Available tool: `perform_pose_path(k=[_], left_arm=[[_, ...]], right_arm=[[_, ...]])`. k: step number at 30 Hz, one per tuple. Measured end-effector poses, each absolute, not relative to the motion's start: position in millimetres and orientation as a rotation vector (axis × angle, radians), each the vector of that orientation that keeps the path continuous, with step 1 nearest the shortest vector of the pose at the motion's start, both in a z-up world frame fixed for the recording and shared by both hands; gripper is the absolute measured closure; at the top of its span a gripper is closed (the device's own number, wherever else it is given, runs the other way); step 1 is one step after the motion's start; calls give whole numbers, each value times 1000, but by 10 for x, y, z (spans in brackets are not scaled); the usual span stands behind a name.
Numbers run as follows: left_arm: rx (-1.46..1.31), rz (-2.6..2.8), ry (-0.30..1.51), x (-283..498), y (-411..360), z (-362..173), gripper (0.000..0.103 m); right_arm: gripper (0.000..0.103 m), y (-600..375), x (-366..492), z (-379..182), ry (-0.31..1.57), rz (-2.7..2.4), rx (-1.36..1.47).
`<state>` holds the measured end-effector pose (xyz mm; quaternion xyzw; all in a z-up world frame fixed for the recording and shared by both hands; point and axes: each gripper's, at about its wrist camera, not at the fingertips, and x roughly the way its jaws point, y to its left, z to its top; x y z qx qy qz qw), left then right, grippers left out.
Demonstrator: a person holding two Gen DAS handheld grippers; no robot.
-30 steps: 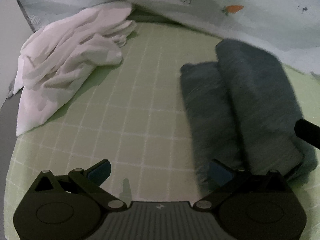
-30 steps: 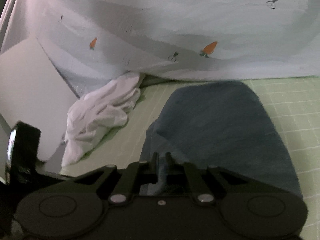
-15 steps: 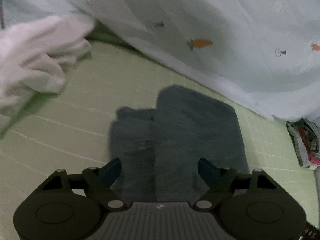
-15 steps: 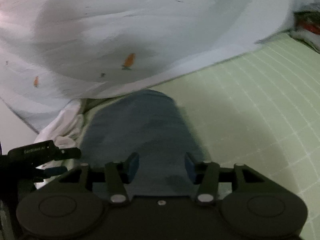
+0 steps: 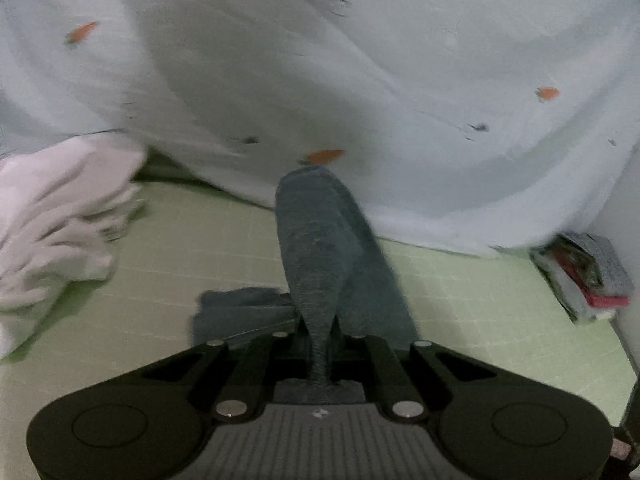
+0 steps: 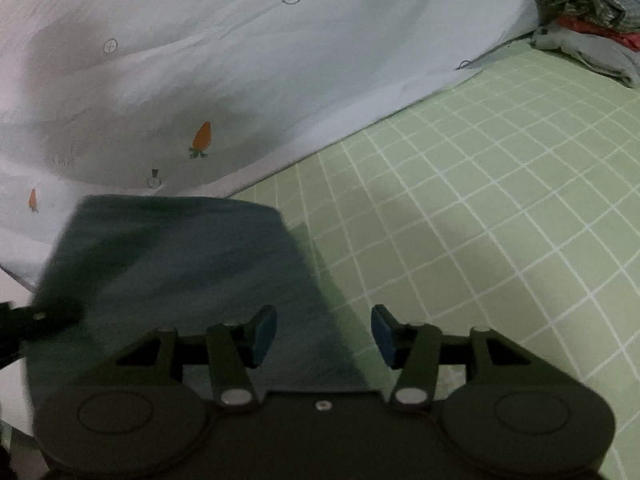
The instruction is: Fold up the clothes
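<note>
Left wrist view showed the left gripper (image 5: 320, 344) clenched on a fold of the dark grey garment (image 5: 320, 240), its fingertips hidden by the cloth bunched between them. The garment rose from the grip in a narrow ridge and spread out behind onto the green checked mat (image 5: 180, 264). A flatter layer of it lay to the left of the fingers, and its far end touched or overlapped the hem of the pale sheet (image 5: 360, 80); which one could not be told. The fabric looked soft and finely ribbed, with a matte knit surface. The sheet was smooth and thin, printed with small orange carrots, and hung in broad wrinkled folds. A crumpled white garment (image 5: 60, 220) lay on the mat at the left, blurred and cut off by the frame edge. At the right edge sat a small stack of folded clothes (image 5: 584, 276), too blurred to sort beyond grey and red layers.

In the right wrist view the right gripper (image 6: 324, 334) was released, jaws wide apart, blue pads (image 6: 264, 332) bare and holding nothing. The dark grey garment (image 6: 180, 280) lay under and ahead of its left finger as a broad rectangular panel with rounded far corners. Its near edge was hidden by the gripper body. A dark, blurred part intruded at the left edge, over the garment's side.
</note>
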<state>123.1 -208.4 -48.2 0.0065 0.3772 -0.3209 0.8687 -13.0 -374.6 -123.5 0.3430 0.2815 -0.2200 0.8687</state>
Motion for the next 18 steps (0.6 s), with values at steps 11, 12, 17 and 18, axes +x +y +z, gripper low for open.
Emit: perform_pose_path(k=[11,12,17,18], left_arm=[[-151,-556,1035,1688,-1559,-1290,18],[-154,-567,1035,1709,-1568,-1305,18],[-77,-609,1087,1825,-1737,-1452,17],[-80,-618,1098,1855,-1744,-1493,16]], right_arm=[[1,-3529,111,-1292,655,-410,587],[1,-3532,147,-1298,659,-403,581],[0,-3600,424,-1348,699,-343,543],[0,-3615,484,-1359,708,-327,533]])
